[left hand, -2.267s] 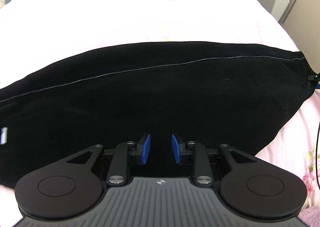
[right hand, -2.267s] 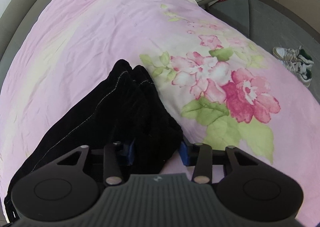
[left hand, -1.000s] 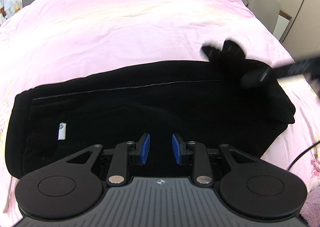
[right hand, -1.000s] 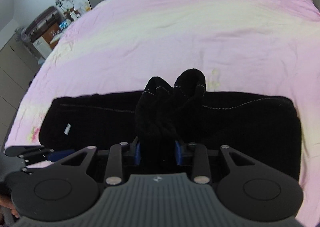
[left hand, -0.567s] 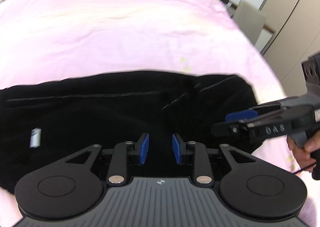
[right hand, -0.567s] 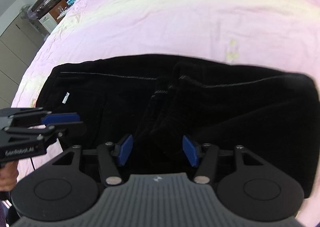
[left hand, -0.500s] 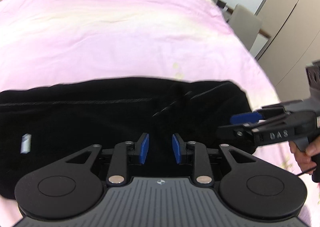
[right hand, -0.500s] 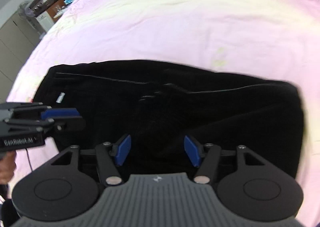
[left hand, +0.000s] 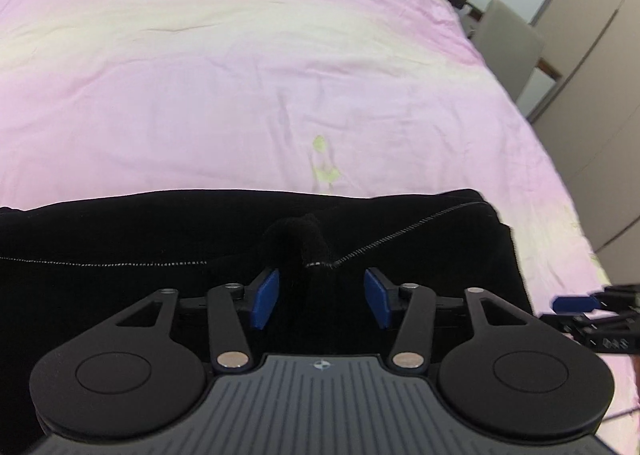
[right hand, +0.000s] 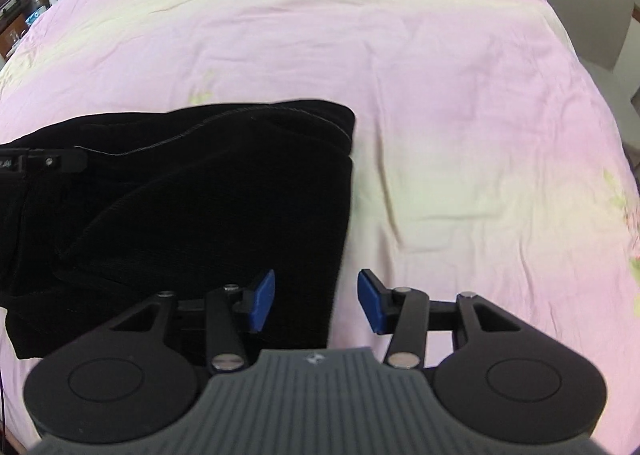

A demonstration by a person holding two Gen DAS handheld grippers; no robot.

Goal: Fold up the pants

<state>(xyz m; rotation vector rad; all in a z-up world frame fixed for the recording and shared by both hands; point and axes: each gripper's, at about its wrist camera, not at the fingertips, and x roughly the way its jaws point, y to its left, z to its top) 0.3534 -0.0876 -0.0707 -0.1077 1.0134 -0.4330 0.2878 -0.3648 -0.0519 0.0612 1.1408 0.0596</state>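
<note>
The black pants [left hand: 160,231] lie folded over on the pink bed cover [left hand: 240,75]. The leg ends form a raised bunch [left hand: 308,235] on top. My left gripper [left hand: 322,297] is open, its blue pads either side of that bunch and just above the cloth. My right gripper [right hand: 316,301] is open and empty over the right folded edge of the pants [right hand: 200,195]. Its left pad is above black cloth, its right pad above bare cover. The right gripper's tip [left hand: 576,305] shows at the right edge of the left wrist view.
The pink cover [right hand: 460,115] stretches far beyond and right of the pants. A grey chair [left hand: 508,39] and beige cabinet doors [left hand: 600,95] stand past the bed's right side. The left gripper's tip [right hand: 48,163] shows at the left edge of the right wrist view.
My right gripper let go of the leg ends on the pants and moved right to the folded edge. My left gripper opened wider and now straddles the bunch.
</note>
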